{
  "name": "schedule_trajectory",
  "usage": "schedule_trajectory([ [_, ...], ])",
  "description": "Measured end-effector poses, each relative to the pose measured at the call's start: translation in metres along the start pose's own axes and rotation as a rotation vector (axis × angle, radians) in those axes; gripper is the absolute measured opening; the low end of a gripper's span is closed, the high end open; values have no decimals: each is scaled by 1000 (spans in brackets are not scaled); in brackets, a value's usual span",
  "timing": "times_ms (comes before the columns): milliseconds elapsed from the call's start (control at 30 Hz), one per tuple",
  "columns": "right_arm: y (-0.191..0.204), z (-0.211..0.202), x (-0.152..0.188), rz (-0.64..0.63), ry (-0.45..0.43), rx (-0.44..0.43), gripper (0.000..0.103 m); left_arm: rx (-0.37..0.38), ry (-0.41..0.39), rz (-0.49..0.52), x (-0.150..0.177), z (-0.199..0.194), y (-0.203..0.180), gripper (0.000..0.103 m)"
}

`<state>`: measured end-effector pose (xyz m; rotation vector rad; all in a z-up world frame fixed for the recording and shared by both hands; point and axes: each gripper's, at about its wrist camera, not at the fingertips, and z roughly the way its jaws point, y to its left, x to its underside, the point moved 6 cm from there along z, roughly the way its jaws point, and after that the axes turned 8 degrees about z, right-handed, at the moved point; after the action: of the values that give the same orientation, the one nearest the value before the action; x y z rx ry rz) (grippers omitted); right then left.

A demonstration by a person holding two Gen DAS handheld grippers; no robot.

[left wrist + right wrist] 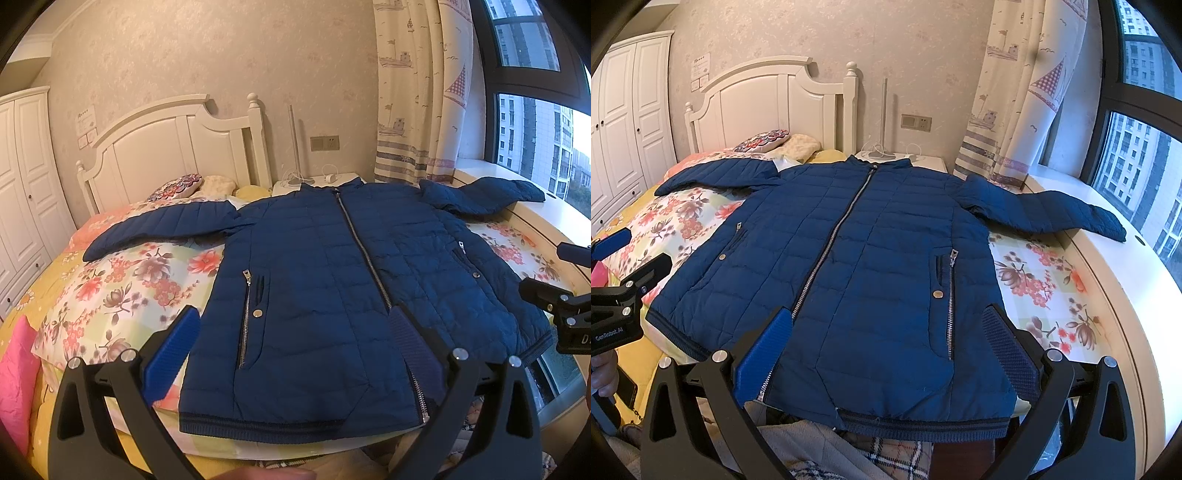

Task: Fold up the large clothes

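The blue jacket [332,295] is laid flat, zipped and face up, on the floral bedspread [122,280], sleeves spread left and right, hem at the near edge, nothing folded yet. Risk as judged: the slick padded fabric could slide off the near edge or bunch if only the top layer is pinched. Left gripper [295,354] and right gripper [890,350] are held level above the hem, jaws wide apart, nothing gripped.

— What's sitting by the white headboard [166,144]?
— An embroidered pillow [179,186] is lying there, and a sailboat curtain [417,92] is hanging beside the window [1137,122].
— A white wardrobe [631,110] is standing left.
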<state>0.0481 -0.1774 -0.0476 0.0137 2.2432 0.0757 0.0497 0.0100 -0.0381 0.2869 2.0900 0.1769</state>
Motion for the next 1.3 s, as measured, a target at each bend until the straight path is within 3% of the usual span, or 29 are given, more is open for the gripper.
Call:
schedule_trajectory([
  [667, 2, 2, 3, -1, 5, -1, 99, 1, 3, -2, 1, 0, 1, 101],
  [933, -1, 15, 9, 15, 37, -1, 99, 23, 42, -20, 15, 14, 0, 101],
  [1100, -17, 46, 6, 20, 61, 40, 99, 91, 92, -63, 11, 48, 1, 101],
  [1233, -54, 88, -11, 75, 107, 96, 99, 26, 178, 62, -5, 114, 2, 101],
  [1300, -85, 116, -24, 143, 131, 123, 99, 8, 223, 75, -16, 151, 6, 101],
])
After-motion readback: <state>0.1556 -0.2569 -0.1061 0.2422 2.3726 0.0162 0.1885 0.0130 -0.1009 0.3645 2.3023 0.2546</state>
